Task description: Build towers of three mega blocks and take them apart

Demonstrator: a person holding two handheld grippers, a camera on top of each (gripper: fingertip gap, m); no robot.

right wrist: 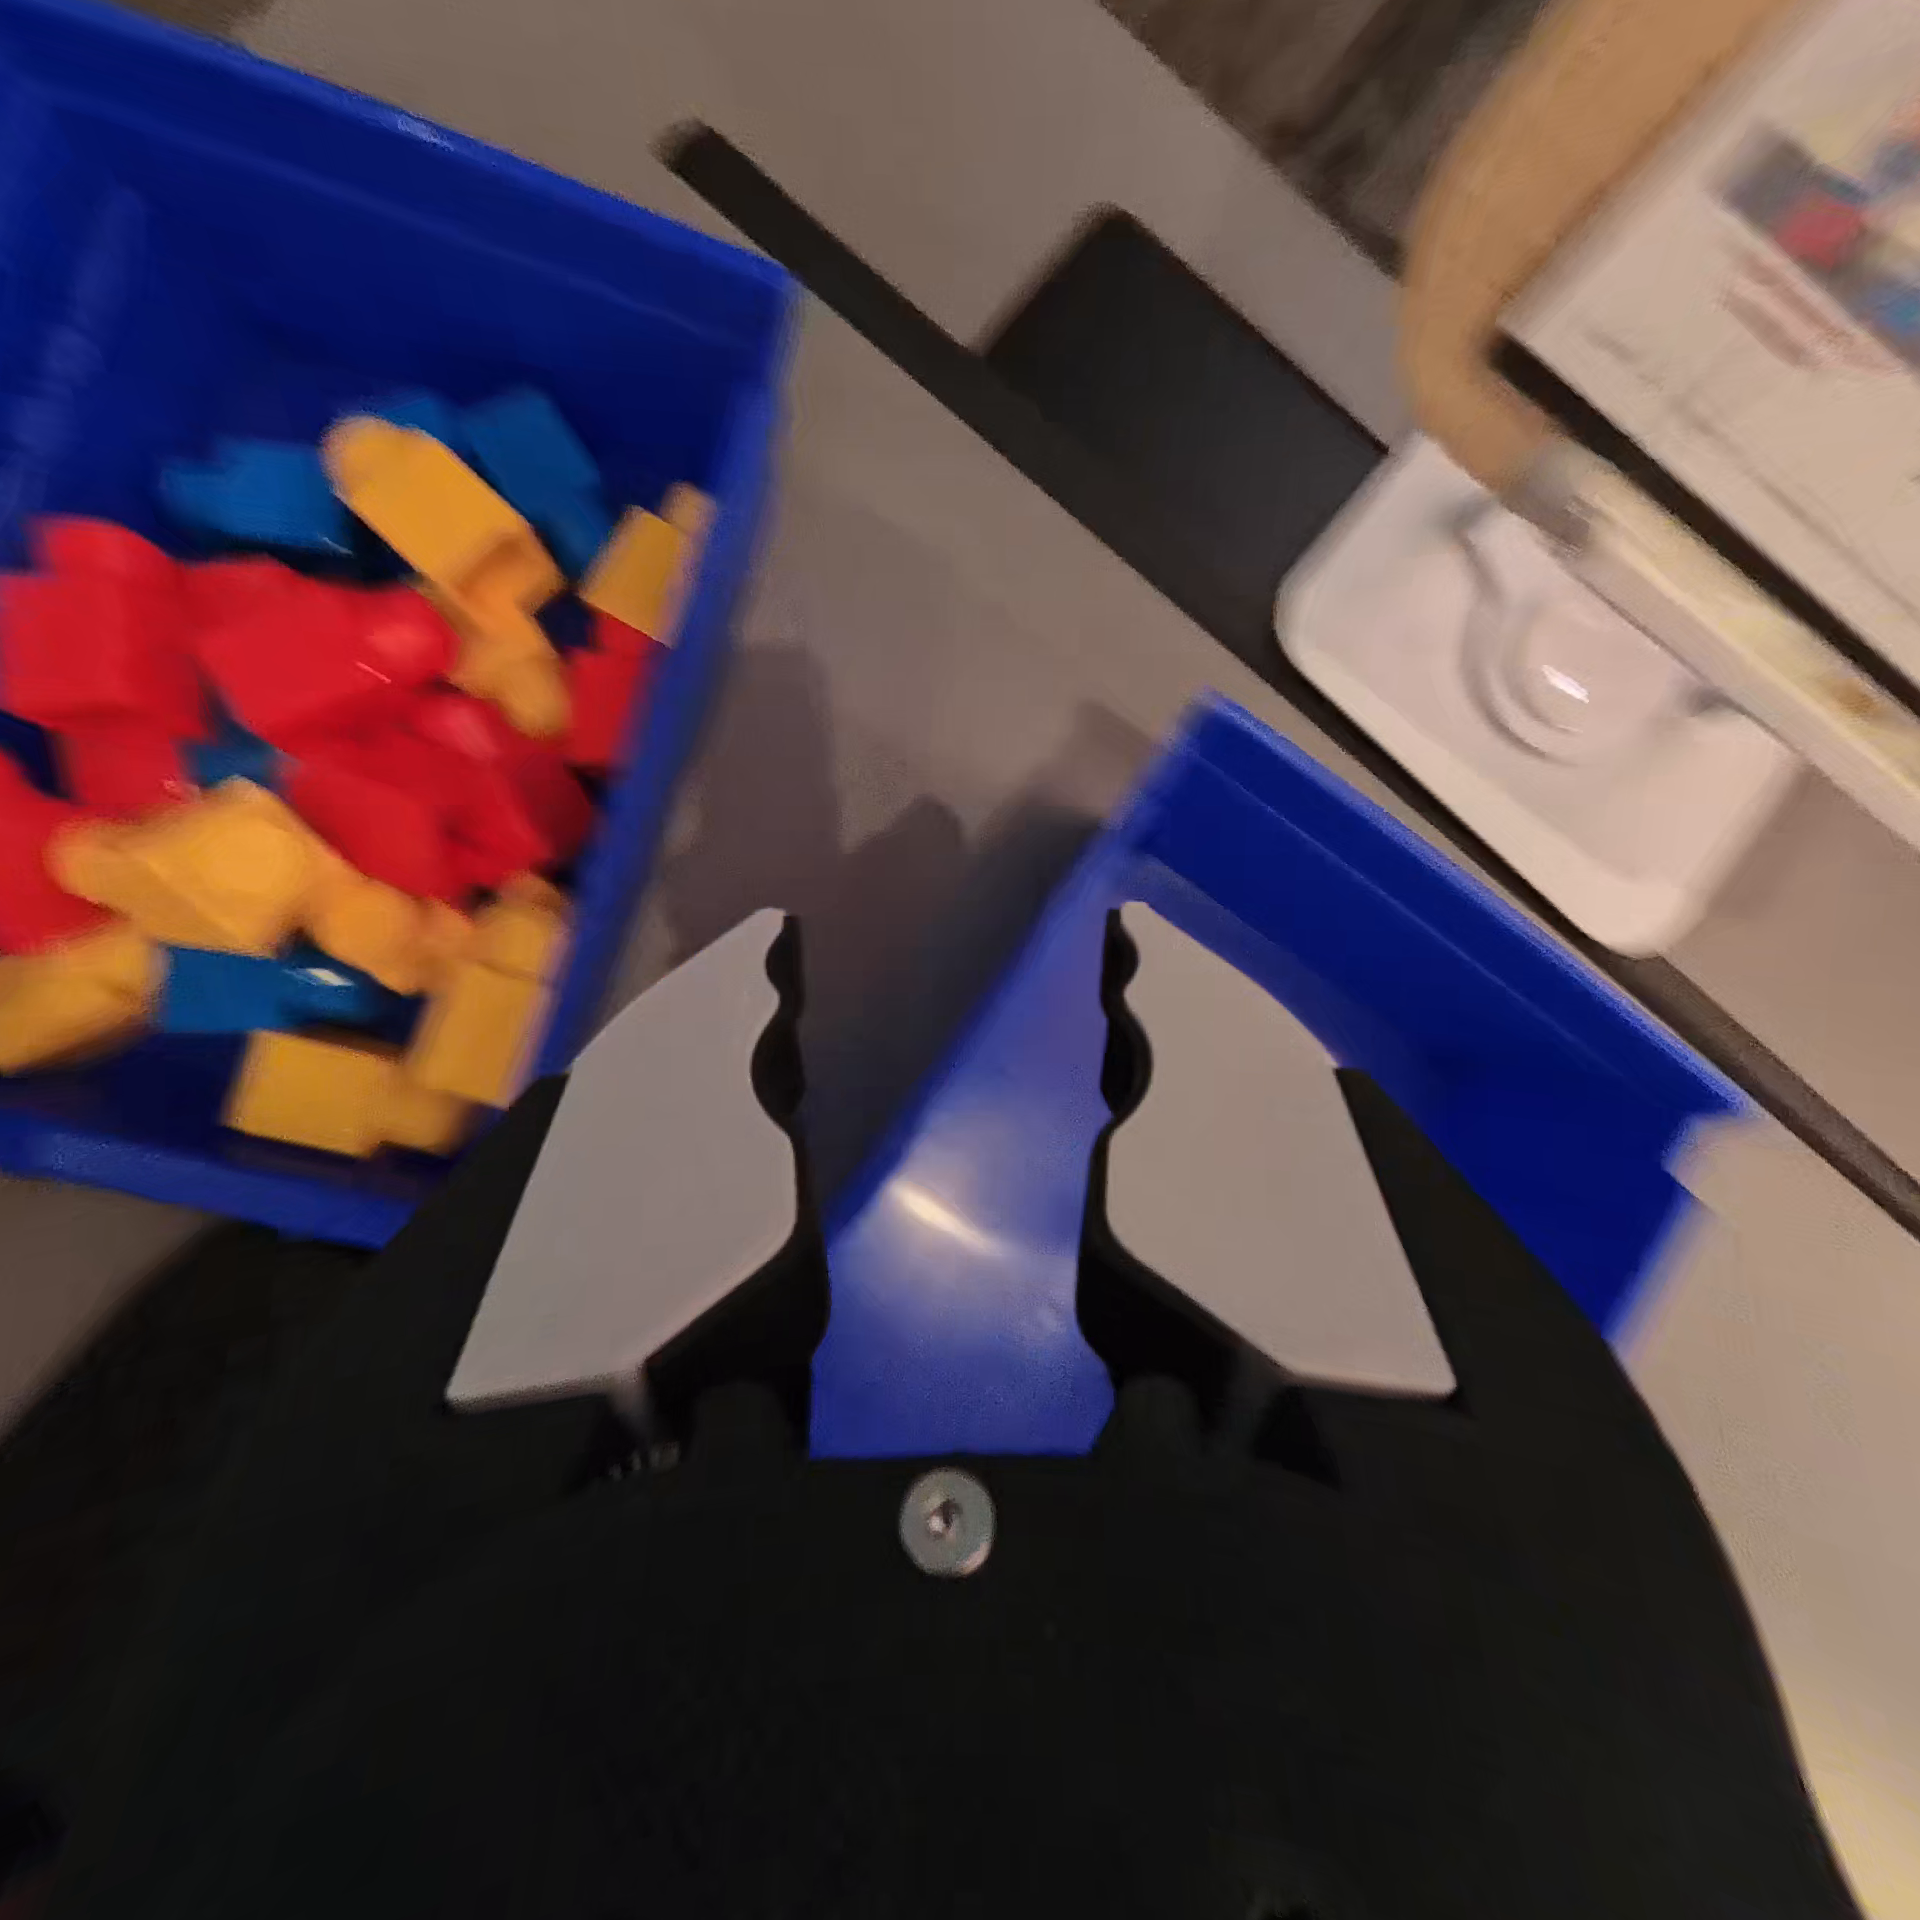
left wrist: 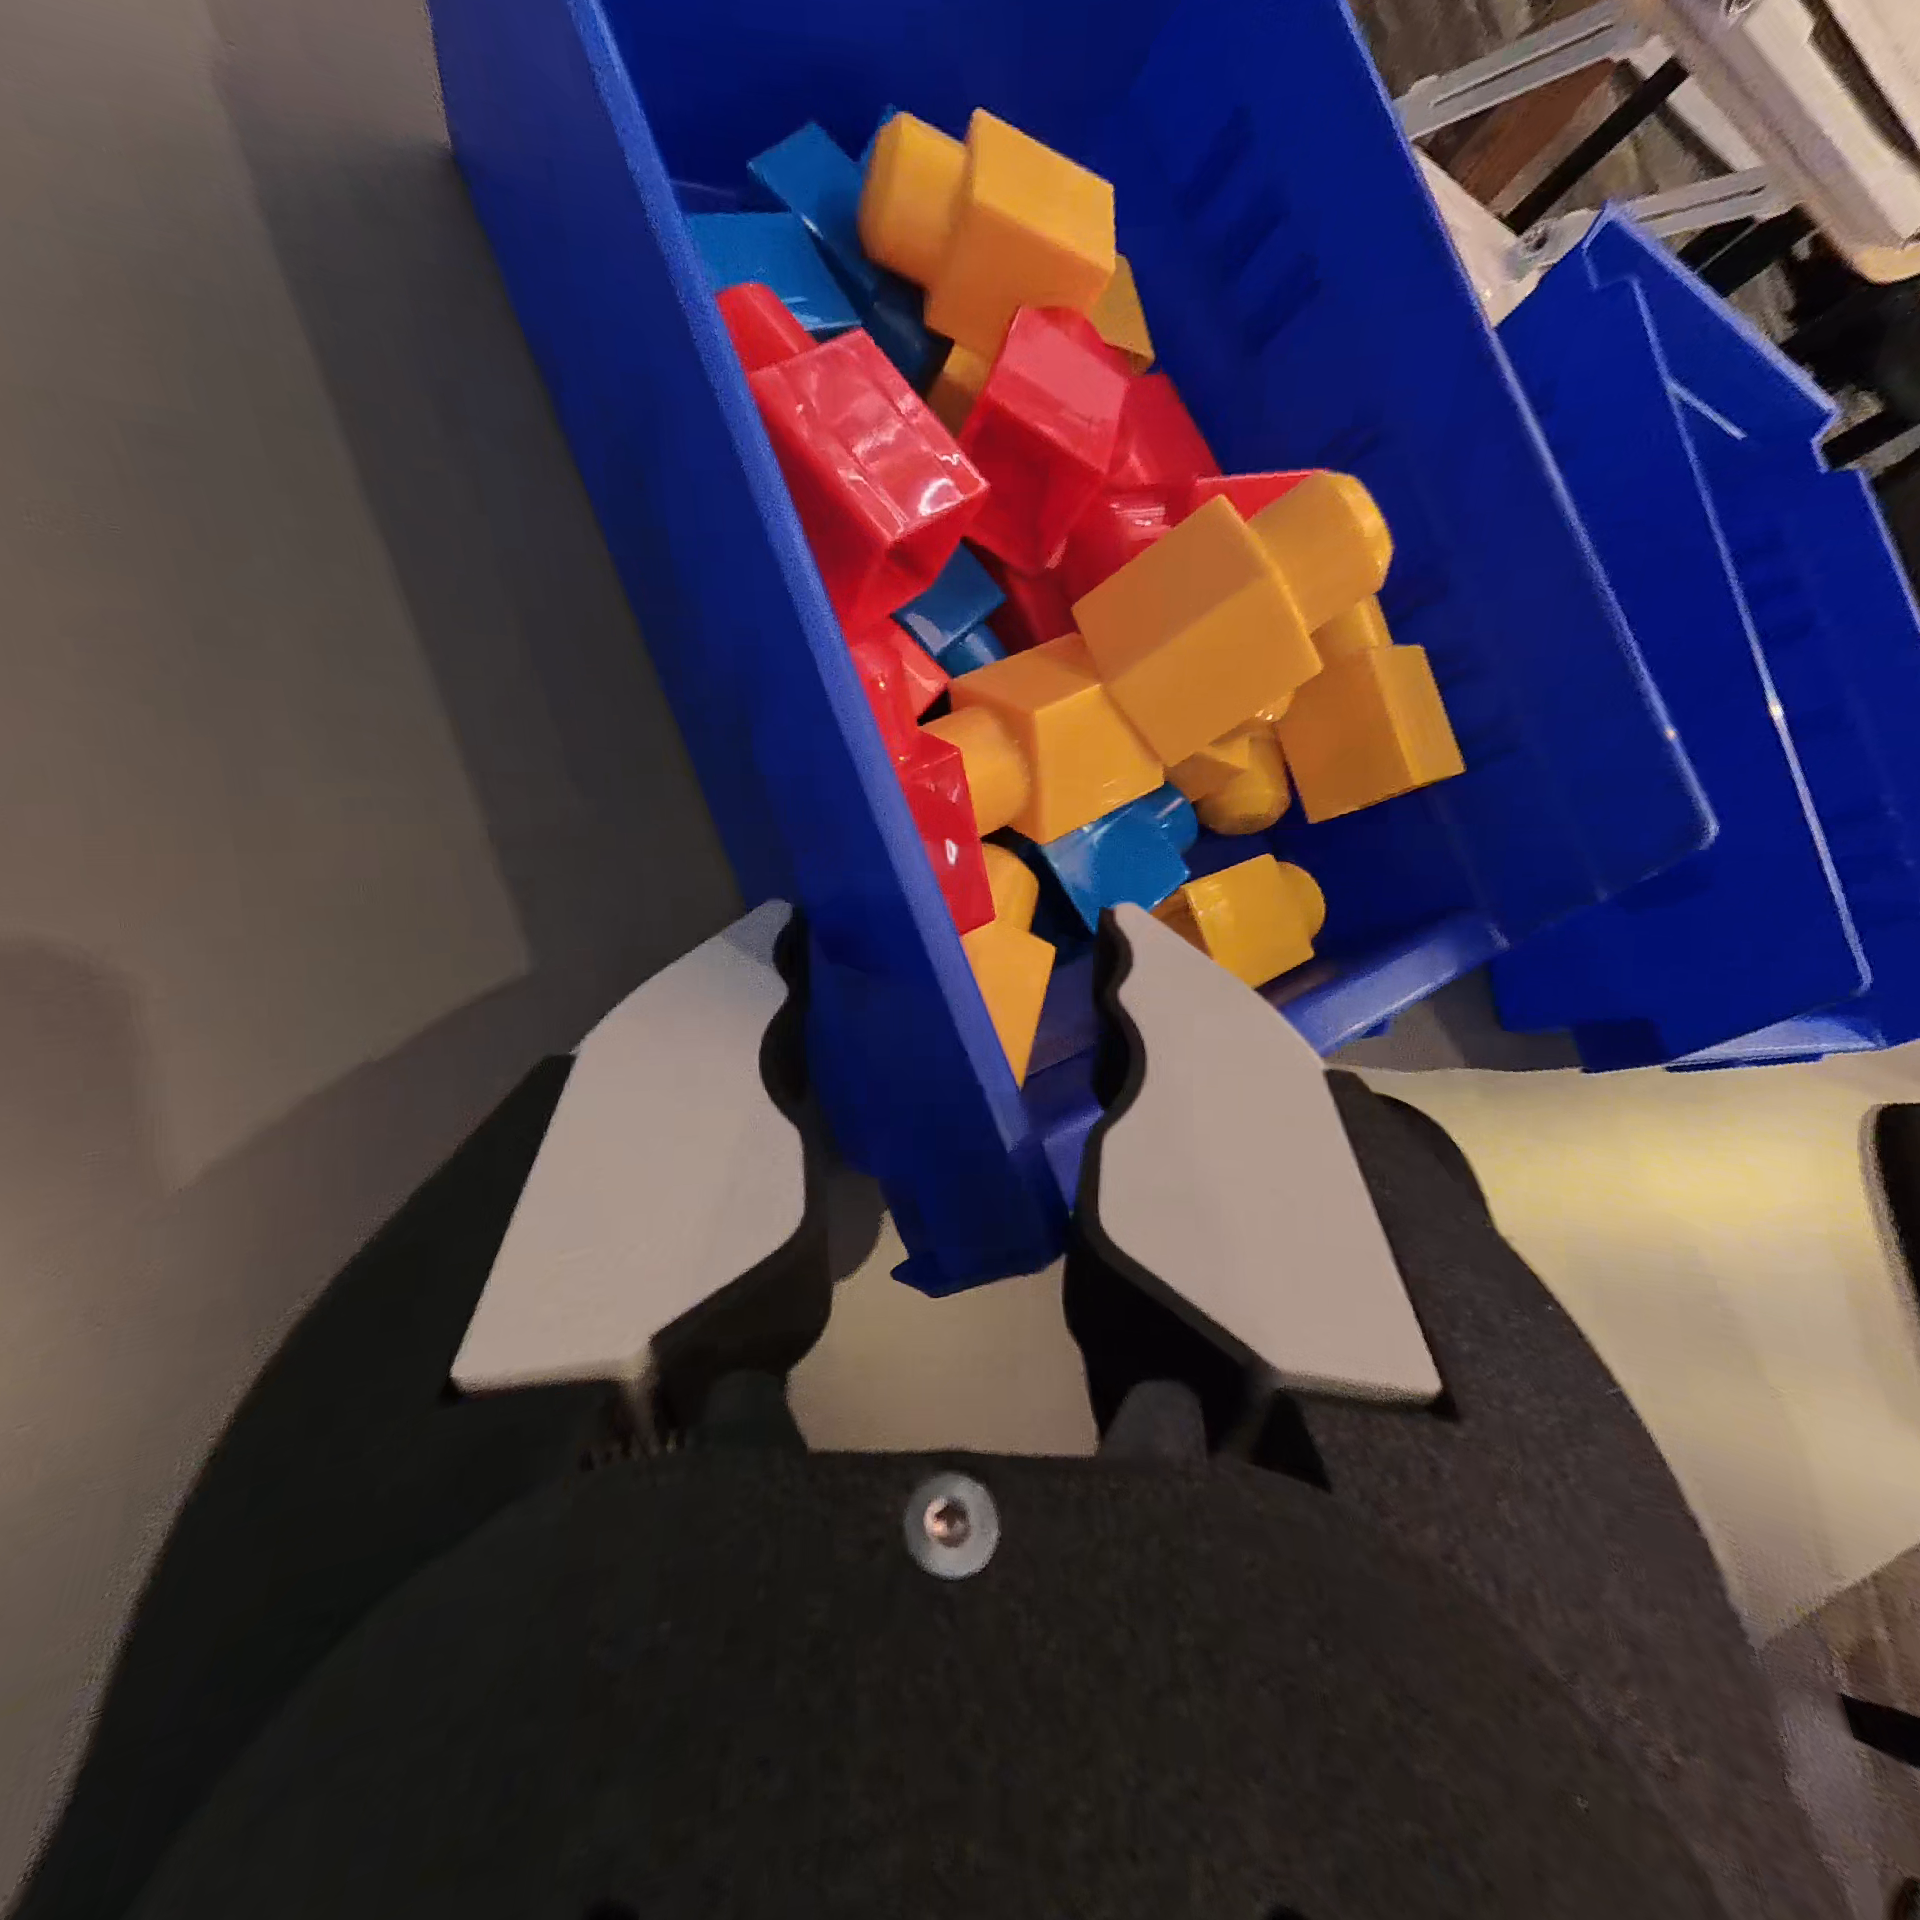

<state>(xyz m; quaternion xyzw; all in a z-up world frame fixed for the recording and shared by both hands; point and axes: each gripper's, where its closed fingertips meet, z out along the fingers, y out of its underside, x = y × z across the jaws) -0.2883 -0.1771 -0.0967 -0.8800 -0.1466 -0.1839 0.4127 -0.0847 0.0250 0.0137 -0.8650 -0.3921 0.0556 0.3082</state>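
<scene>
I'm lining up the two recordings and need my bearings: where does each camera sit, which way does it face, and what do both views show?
Left wrist view: rides the left gripper, looking along its fingers, which straddle a wall of the blue bin of blocks.
Right wrist view: rides the right gripper, open, looking down over an empty blue bin, grey table and white tray.
Shared: the bin of red, yellow and blue blocks.

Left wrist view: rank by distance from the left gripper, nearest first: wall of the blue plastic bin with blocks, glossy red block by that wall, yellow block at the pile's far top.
1. Bin wall: between the left gripper's fingers.
2. Glossy red block: mid-bin, against the left wall.
3. Yellow block: far end, top of the pile.
</scene>
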